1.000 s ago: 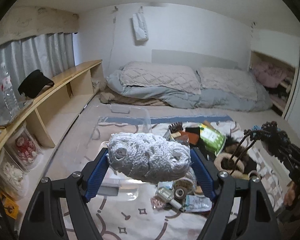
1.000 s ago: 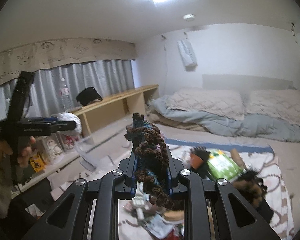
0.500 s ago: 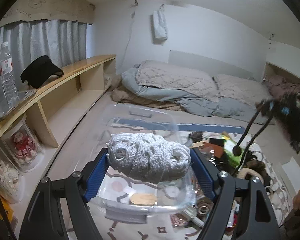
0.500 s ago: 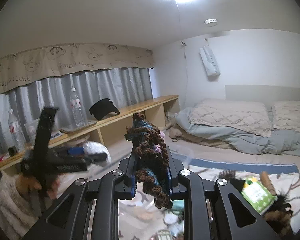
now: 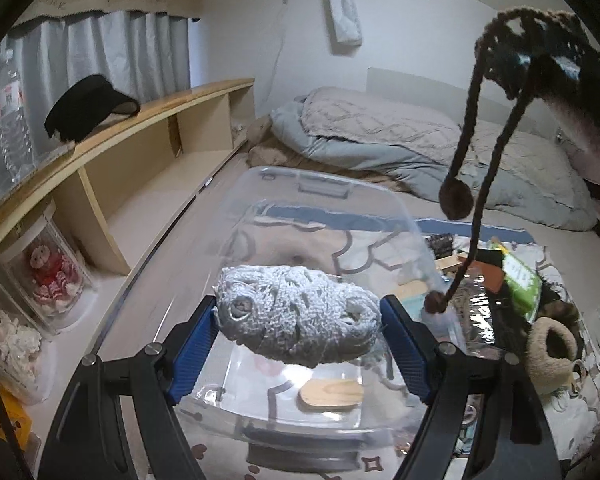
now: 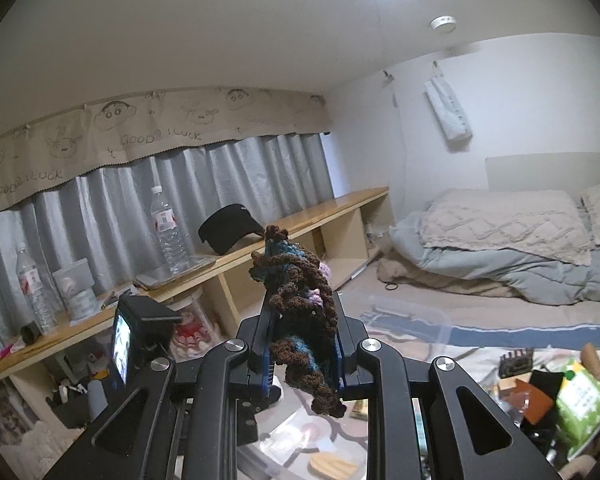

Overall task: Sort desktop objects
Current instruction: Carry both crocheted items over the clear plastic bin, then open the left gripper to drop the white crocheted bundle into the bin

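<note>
My left gripper (image 5: pixel 298 334) is shut on a white crocheted bundle (image 5: pixel 296 314), held just above the near part of a clear plastic bin (image 5: pixel 324 196). A flat wooden piece (image 5: pixel 331 393) lies on the bin's floor. My right gripper (image 6: pixel 302 340) is shut on a brown and teal crocheted piece (image 6: pixel 300 312). That same dark piece (image 5: pixel 540 52) hangs at the upper right of the left wrist view, its cords and pompoms (image 5: pixel 456 200) dangling over the bin's right side. The left gripper's camera block (image 6: pixel 140 340) shows low on the left in the right wrist view.
A heap of small objects lies right of the bin on the patterned mat: a green packet (image 5: pixel 520 280), a beige knitted pouch (image 5: pixel 550 344), dark items. A long wooden shelf (image 5: pixel 148 120) with a black visor (image 5: pixel 88 106) and water bottles (image 6: pixel 168 232) runs along the left. Bedding (image 5: pixel 400 136) lies behind.
Both grippers swung left, away from the heap. The left one sank with the white bundle over the clear bin. The dark crocheted piece came in close, up at the upper right.
</note>
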The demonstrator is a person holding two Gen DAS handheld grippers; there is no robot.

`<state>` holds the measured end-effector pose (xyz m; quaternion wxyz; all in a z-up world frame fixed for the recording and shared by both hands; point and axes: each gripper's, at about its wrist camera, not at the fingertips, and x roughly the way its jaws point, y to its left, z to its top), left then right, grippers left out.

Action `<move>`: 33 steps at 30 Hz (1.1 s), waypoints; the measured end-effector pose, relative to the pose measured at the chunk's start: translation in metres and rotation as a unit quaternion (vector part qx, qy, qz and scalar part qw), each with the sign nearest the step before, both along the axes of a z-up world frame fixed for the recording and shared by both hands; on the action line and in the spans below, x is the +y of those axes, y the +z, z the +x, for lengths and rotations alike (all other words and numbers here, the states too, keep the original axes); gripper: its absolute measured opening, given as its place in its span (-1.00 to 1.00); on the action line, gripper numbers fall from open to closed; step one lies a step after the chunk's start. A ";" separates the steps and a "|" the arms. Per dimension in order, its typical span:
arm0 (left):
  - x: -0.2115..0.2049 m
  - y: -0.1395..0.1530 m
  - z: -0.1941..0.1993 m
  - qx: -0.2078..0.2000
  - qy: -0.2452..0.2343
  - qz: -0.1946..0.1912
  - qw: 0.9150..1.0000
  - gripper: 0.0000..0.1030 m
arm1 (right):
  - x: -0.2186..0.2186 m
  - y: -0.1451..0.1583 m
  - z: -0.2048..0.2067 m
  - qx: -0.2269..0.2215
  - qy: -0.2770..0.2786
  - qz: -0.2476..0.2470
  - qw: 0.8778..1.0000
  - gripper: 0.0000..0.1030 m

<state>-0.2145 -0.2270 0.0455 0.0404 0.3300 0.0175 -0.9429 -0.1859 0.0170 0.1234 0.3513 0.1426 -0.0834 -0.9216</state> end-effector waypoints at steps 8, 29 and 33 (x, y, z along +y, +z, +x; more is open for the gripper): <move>-0.016 -0.035 -0.037 -0.061 0.015 0.008 0.998 0.56 | -0.029 -0.025 -0.034 -0.010 0.014 0.029 0.999 -0.56; -0.012 -0.068 -0.062 -0.163 0.047 -0.055 0.984 0.56 | -0.038 -0.088 -0.082 -0.077 0.037 0.056 0.995 -0.56; -0.010 -0.071 -0.060 -0.175 0.045 -0.062 0.982 0.57 | -0.039 -0.087 -0.081 -0.077 0.037 0.054 0.995 -0.56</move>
